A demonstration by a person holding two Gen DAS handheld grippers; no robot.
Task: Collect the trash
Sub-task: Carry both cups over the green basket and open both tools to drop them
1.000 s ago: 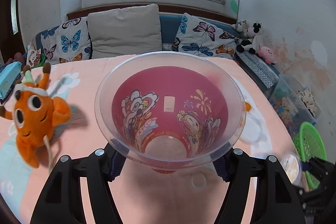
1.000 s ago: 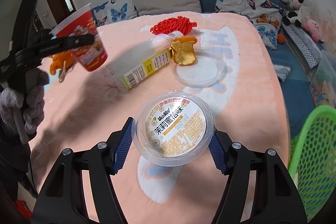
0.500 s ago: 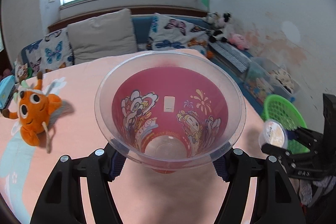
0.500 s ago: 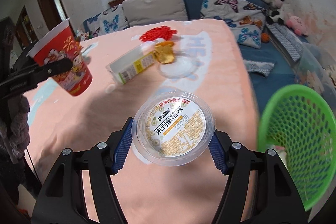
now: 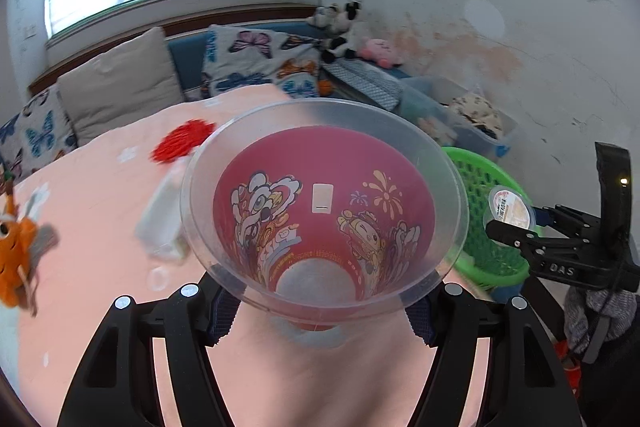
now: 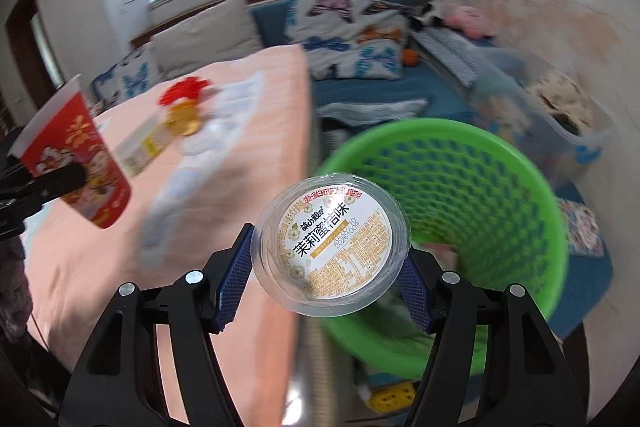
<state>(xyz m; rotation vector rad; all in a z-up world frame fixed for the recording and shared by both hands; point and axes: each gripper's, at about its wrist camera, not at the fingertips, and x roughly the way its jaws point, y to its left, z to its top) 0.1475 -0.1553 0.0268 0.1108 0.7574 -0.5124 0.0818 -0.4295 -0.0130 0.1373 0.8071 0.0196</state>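
My left gripper (image 5: 324, 303) is shut on a red paper cup (image 5: 324, 211) with cartoon print, held above the peach-covered table (image 5: 100, 219). The cup also shows at the left of the right wrist view (image 6: 76, 155). My right gripper (image 6: 330, 287) is shut on a clear round jelly cup (image 6: 332, 247) with a white and yellow label, held at the near rim of the green mesh basket (image 6: 480, 187). That basket (image 5: 480, 187) and the jelly cup (image 5: 510, 209) show at the right of the left wrist view.
On the table lie a milk carton (image 6: 148, 143), a golden toy (image 6: 184, 119), a red chain pile (image 6: 184, 91), a clear lid (image 5: 158, 277) and an orange plush (image 5: 12, 247). A sofa with cushions (image 6: 344, 27) and a plastic bin (image 6: 560, 115) stand behind the basket.
Both grippers swung right toward the green basket. The jelly cup is now over the basket's near rim, past the table edge. The red cup moved right over the table.
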